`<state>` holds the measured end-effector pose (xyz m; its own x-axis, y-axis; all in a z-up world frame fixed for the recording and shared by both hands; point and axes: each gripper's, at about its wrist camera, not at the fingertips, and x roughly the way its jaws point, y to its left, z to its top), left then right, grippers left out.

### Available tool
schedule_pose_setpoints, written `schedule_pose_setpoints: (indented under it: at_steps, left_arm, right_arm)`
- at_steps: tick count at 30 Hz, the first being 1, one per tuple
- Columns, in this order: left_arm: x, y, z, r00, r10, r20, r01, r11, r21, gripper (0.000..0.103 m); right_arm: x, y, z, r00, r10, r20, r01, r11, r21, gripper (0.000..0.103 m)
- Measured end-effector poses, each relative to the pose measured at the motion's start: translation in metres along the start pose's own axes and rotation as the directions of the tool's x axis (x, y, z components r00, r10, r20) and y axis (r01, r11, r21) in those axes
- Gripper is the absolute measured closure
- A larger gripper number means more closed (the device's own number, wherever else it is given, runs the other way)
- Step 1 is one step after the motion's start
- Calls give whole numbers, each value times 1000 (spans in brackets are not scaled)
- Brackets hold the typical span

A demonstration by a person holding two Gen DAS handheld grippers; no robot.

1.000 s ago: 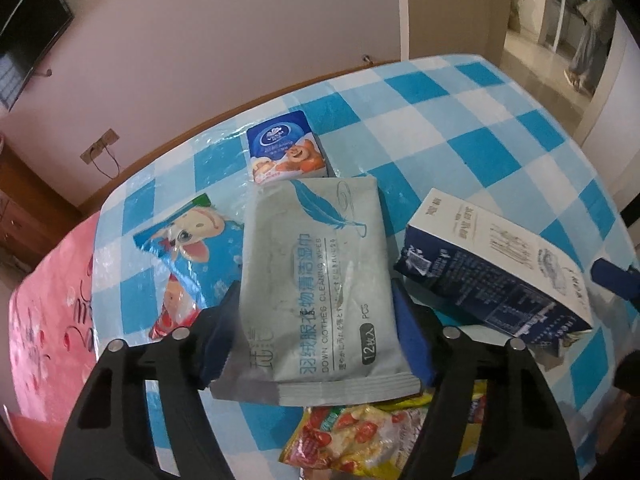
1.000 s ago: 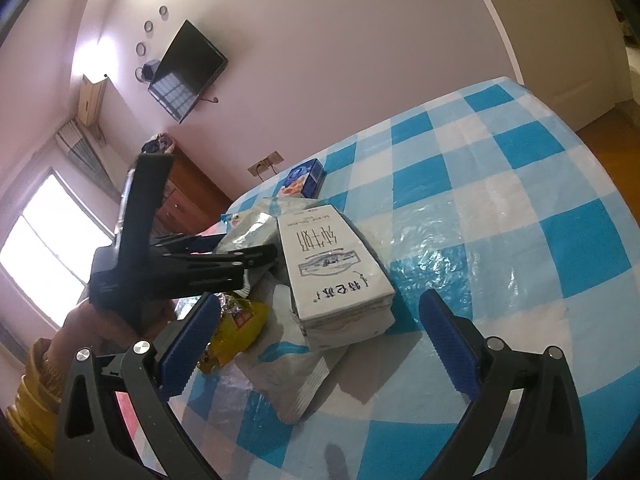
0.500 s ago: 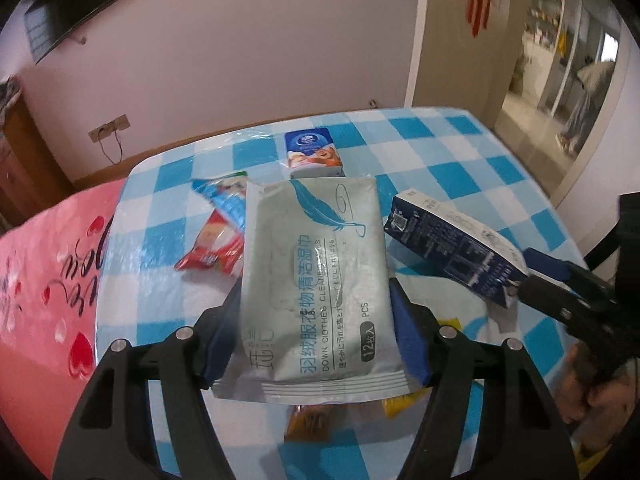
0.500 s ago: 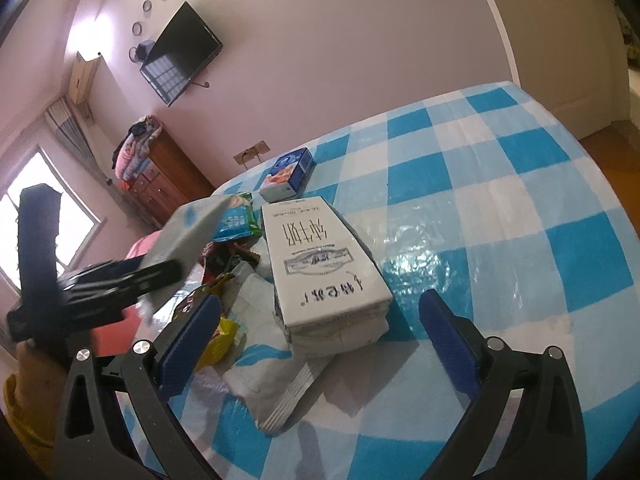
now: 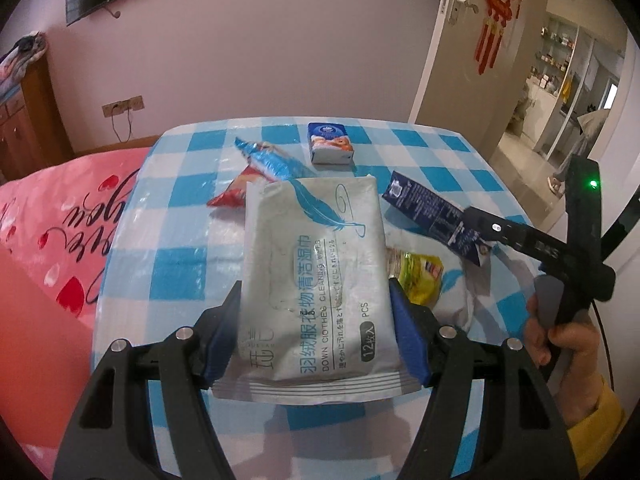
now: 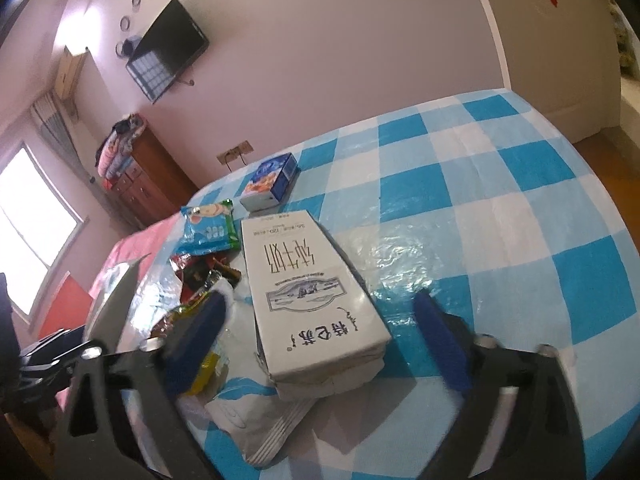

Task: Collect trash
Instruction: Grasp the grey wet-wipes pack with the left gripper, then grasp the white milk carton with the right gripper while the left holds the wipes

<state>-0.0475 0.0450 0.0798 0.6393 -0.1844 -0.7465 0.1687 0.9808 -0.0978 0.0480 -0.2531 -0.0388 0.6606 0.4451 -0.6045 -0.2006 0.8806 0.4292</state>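
My left gripper [image 5: 314, 336] is shut on a grey wet-wipes pack [image 5: 316, 272] and holds it above the blue-checked table [image 5: 172, 216]. The pack shows edge-on at the left of the right wrist view [image 6: 116, 304]. My right gripper [image 6: 316, 344] is open, its blue pads either side of a white milk carton [image 6: 308, 300] that rests on a white wrapper [image 6: 256, 420]. The carton also shows in the left wrist view [image 5: 432, 216]. A yellow snack bag [image 5: 420, 276], a blue snack bag [image 6: 208, 230], a red wrapper [image 5: 230, 196] and a small tissue box [image 6: 270, 186] lie on the table.
A pink quilt [image 5: 44, 240] lies left of the table. A wooden dresser [image 6: 148, 180] stands at the wall under a mounted TV [image 6: 166, 60]. An open doorway [image 5: 560, 80] is at the right. The table's right half [image 6: 500, 200] is bare checked cloth.
My left gripper has lifted the wipes pack higher and back, so more of the table shows beneath it. My right gripper has moved closer around the milk carton.
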Motion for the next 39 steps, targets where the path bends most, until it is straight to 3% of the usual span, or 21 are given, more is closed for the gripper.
schedule_pose_setpoints:
  at_steps: [5,9,25,39]
  left_arm:
    - [-7,11,-16,1000,-2,4,2,1000,-30,34]
    - [-10,21,-28,1000,7,0,-7,999,-48,34]
    - [-18,38,-60,1000,4,15,-3,997,-76,34]
    - [-39,48,-65,996,-23,84,31,996,-90,34]
  right_arm:
    - [3,11,-4,998,-57,-3,57,997,-56,35]
    - [2,21,-7,996,-86,16,87,991,-102,36]
    - [-11,18,-13,994,-86,68,91,993,-74,40]
    - [-39,6,-28,995,-4,98,-3,997,71,41]
